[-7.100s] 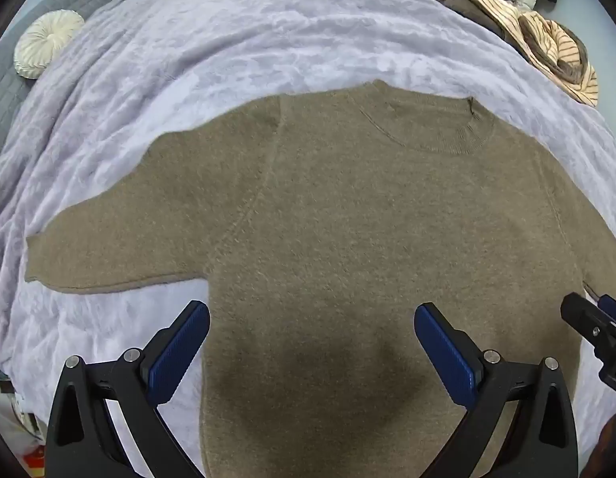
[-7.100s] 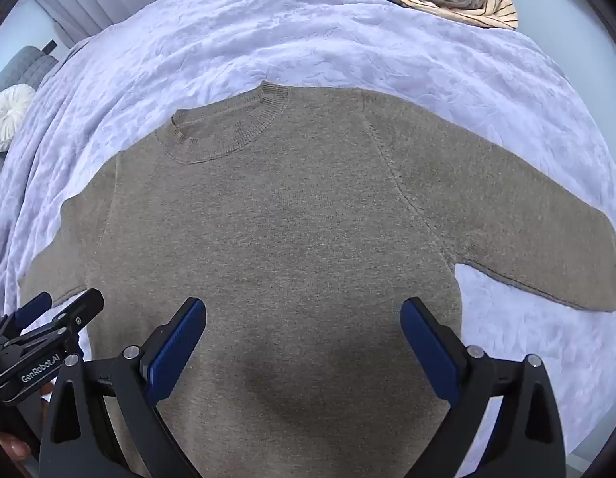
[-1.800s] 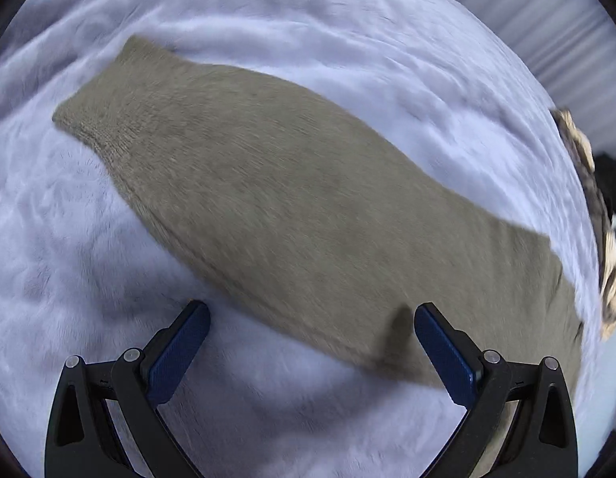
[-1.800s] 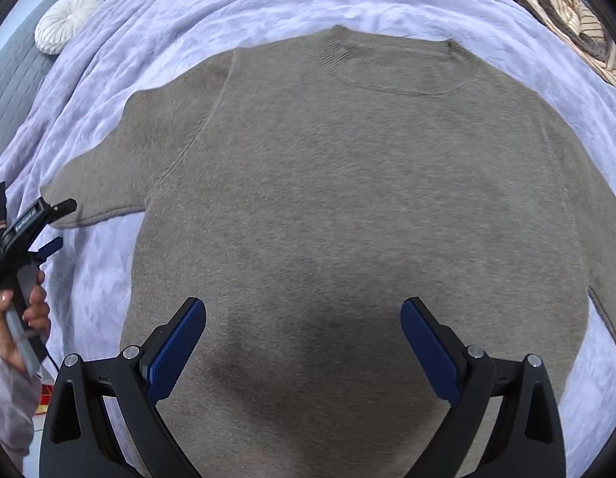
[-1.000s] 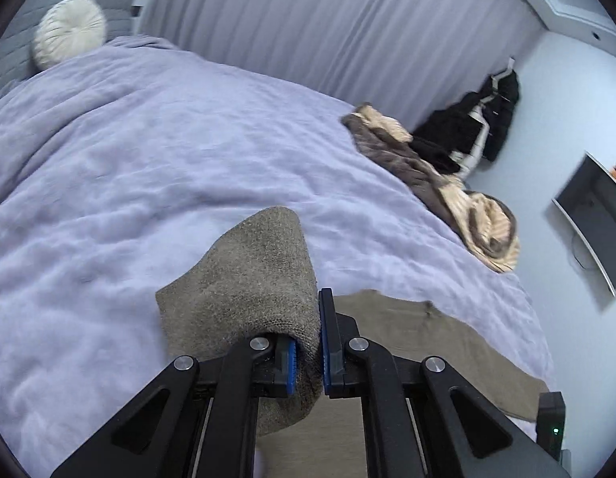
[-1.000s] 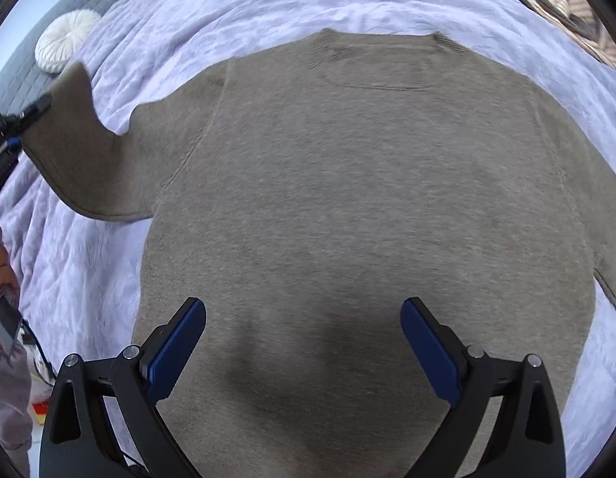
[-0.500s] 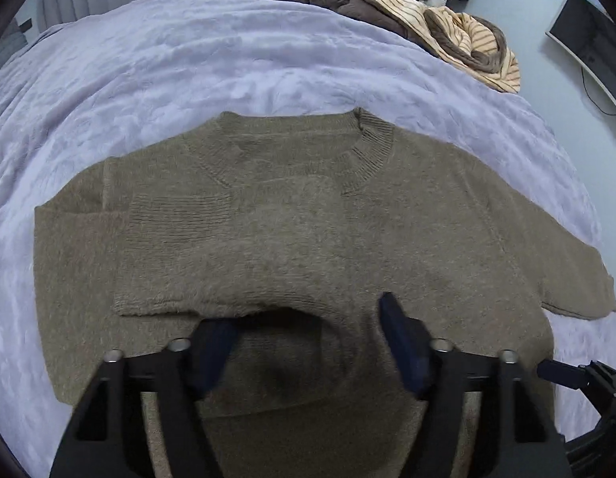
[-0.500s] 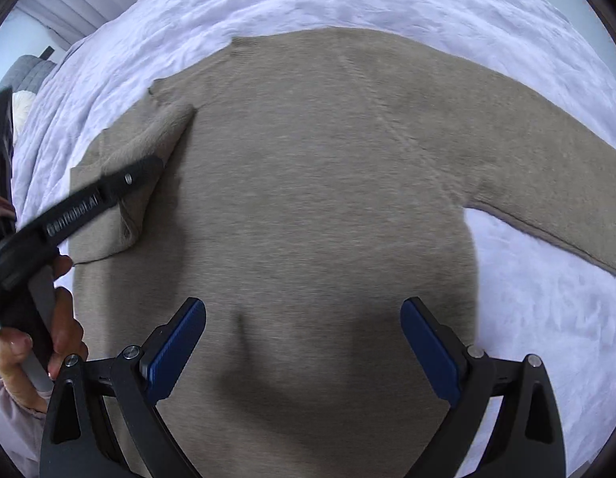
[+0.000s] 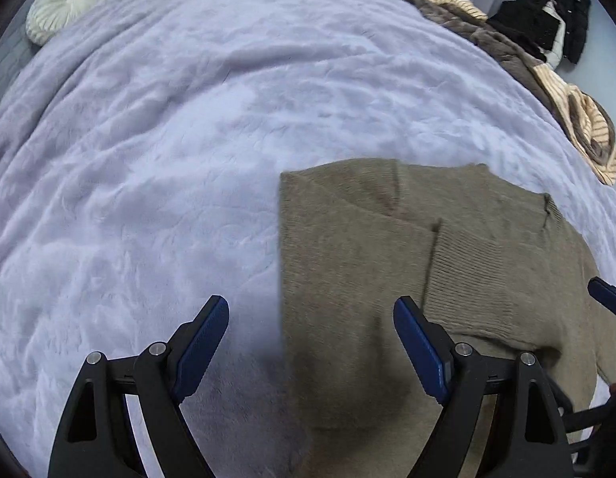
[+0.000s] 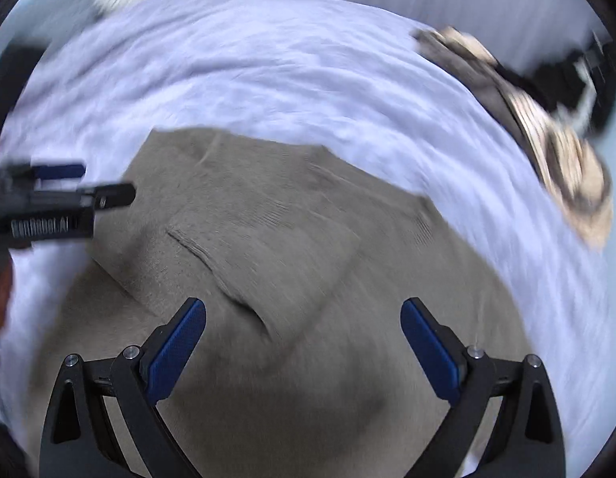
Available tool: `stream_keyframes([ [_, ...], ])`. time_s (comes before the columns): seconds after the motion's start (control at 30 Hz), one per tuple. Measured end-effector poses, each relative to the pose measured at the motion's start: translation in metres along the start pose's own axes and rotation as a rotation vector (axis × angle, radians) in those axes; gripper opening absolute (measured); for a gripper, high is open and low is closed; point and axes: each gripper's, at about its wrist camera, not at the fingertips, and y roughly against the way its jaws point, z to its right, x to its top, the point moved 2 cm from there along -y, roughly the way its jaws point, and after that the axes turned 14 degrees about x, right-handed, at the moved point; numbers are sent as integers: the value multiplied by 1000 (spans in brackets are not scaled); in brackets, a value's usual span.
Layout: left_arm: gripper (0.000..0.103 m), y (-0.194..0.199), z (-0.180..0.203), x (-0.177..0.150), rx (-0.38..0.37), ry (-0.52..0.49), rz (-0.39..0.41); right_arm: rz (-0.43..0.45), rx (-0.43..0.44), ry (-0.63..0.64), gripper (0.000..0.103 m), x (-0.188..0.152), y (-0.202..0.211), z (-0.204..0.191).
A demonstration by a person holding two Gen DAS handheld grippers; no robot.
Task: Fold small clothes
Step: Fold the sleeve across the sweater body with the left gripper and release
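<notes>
**Now: one sleeve in, other side next**

We're hovering w/ both tools empty: left gripper point(image 9: 310, 352) jaws wide apart over the sweater point(image 9: 348, 263) edge, right gripper point(image 10: 304, 346) likewise spread above it. Sweater's lying flat on the bed point(image 9: 168, 119), one sleeve point(image 9: 467, 279) folded across. We're judging it best to pinch the other cuff low & lay it flat, no bunching.

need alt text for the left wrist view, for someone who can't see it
A brown knitted sweater lies on a lilac plush blanket, one sleeve folded across its body, with the open left claw above its straight folded edge. A round cream cushion and a heap of brown and striped clothes sit at the far side.
</notes>
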Motion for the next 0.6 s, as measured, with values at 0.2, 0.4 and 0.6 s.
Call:
stream_keyframes([
  [0.2,60,-44,-3,16,-53,68,-84,-93,-124,168,43,3,-48,-10],
  [0.4,63,-39,1,19,-19,29,-66,264,193,-471,11,-34,21,95],
  [0.6,64,-40,2,16,-3,37,-50,350,398,-1141,77,-159,13,174],
])
